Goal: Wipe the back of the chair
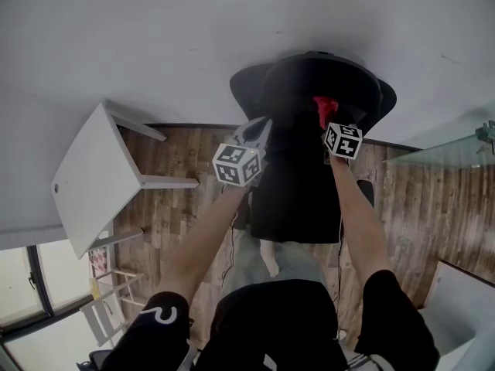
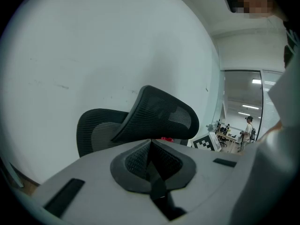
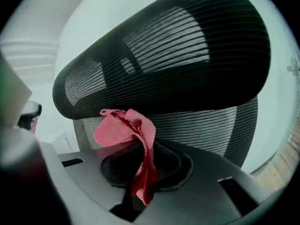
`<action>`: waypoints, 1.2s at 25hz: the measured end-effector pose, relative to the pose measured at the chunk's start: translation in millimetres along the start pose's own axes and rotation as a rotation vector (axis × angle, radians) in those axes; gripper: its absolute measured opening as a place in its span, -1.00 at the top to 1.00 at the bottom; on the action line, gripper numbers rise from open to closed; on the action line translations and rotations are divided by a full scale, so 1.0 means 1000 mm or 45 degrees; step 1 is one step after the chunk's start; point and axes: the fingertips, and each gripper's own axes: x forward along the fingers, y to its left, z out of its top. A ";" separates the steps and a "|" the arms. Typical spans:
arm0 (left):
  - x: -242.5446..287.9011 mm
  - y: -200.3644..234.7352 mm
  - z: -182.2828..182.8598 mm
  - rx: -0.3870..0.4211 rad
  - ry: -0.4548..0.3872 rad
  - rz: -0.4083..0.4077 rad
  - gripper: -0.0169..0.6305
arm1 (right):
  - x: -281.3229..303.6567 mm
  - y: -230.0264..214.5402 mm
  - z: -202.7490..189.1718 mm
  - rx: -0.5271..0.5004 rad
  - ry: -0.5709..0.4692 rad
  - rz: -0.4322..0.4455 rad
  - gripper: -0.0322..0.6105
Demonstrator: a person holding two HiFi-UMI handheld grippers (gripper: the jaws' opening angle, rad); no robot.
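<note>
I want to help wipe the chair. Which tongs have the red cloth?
The right tongs: the red cloth is pinched in them. The left tongs are shut with nothing between.

We reach fwd w/ both arms bare to the elbow, left forearm (image 1: 203, 242) angling inward, right forearm (image 1: 362, 226) running nearly straight. The left gripper (image 1: 257, 132) has its jaws pressed together w/ nothing between them. The right gripper (image 1: 326, 120), near it and approx. level, has its jaws clamped on a red cloth (image 3: 124, 130) that droops over them.
</note>
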 end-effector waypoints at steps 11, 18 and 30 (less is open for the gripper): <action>0.040 -0.054 0.001 0.032 0.015 -0.038 0.87 | -0.037 -0.099 0.001 0.038 -0.006 -0.128 0.68; 0.056 -0.084 -0.007 0.055 0.053 -0.076 0.87 | -0.060 -0.158 0.003 0.094 -0.029 -0.232 0.68; 0.056 -0.103 -0.010 0.100 0.110 -0.106 0.87 | -0.108 -0.213 -0.001 0.154 -0.053 -0.373 0.68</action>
